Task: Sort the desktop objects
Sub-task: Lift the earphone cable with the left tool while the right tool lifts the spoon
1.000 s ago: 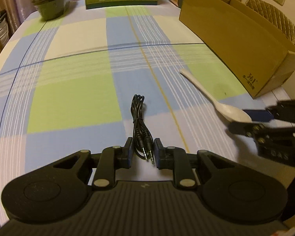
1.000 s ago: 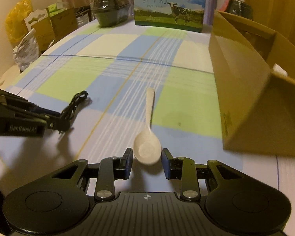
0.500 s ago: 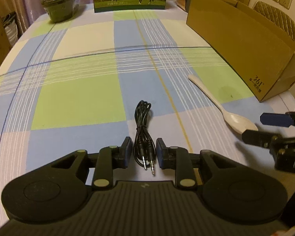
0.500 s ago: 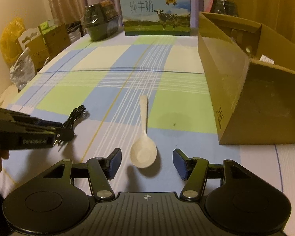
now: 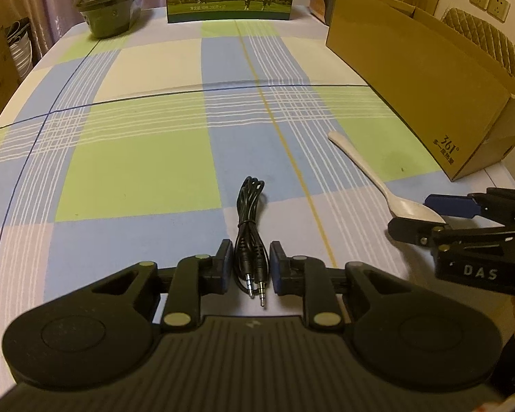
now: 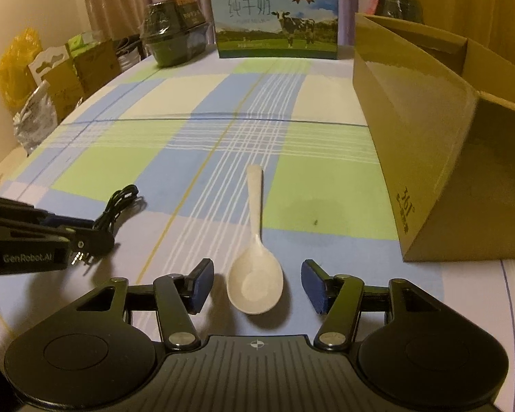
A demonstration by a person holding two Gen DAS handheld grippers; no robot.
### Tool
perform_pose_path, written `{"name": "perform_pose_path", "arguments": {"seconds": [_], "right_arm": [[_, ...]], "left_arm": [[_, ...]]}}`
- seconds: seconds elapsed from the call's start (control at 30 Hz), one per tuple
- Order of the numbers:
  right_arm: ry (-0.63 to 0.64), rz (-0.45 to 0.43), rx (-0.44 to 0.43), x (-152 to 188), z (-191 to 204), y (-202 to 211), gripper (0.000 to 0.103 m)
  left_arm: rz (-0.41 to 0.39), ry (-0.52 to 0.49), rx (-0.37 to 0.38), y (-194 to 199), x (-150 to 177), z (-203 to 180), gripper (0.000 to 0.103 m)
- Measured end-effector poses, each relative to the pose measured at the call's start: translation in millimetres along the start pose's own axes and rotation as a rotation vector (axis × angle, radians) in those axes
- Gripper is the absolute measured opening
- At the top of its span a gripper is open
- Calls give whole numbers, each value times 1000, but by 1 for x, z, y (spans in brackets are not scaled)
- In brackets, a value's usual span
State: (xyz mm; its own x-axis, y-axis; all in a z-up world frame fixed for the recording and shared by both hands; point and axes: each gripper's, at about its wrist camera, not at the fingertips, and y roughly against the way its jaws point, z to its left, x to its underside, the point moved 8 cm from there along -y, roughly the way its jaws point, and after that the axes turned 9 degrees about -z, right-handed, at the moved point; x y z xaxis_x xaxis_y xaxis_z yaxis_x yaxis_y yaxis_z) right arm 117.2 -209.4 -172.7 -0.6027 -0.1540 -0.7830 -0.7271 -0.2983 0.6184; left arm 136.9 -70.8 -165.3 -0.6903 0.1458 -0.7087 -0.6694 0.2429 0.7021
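Left tongs [image 5: 248, 267] drawn narrow around the plug end of a coiled black cable [image 5: 249, 218], pads close on either side of the two plugs; cannot tell whether pads actually press on the cable. Rest of the cable bundle stretched forward on the table [image 5: 137, 158], lying on the checked blue, green and cream cloth, looped end farthest from the tongs.

Right tongs [image 6: 255, 285] standing apart, partway wide, with the bowl of a white spoon [image 6: 255, 274] between the pads but clear of both. Spoon flat on the cloth, bowl toward the tongs, handle pointing away toward the far side of the table. Seen from the left camera, same spoon to the right of the cable, well apart from it, bowl tucked between the fingers of the right tongs at the frame's right edge.

Open cardboard box [image 6: 429, 144] standing on the right side of the table, near the spoon but not touching. At the far edge, a milk carton with a cow picture [image 6: 276, 20], and left of it a dark wrapped container [image 6: 173, 39]. Beyond the table's left edge, bags and small cartons [image 6: 61, 68] stacked by a curtain.
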Motion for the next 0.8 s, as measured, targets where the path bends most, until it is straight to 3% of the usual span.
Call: {"name": "perform_pose_path", "arguments": {"seconds": [0.13,0.2,0.8], "right_arm": [[14,-3,13,1,1,0,42],[27,1,17,0,2,-1,31],[23,-13,10,-6,9,12,30]], "left_arm": [[-3,4,0,1,0,0,18],[-5,6,0,1,0,0,18],[-13,-11,4,9,-1,-7,16]]}}
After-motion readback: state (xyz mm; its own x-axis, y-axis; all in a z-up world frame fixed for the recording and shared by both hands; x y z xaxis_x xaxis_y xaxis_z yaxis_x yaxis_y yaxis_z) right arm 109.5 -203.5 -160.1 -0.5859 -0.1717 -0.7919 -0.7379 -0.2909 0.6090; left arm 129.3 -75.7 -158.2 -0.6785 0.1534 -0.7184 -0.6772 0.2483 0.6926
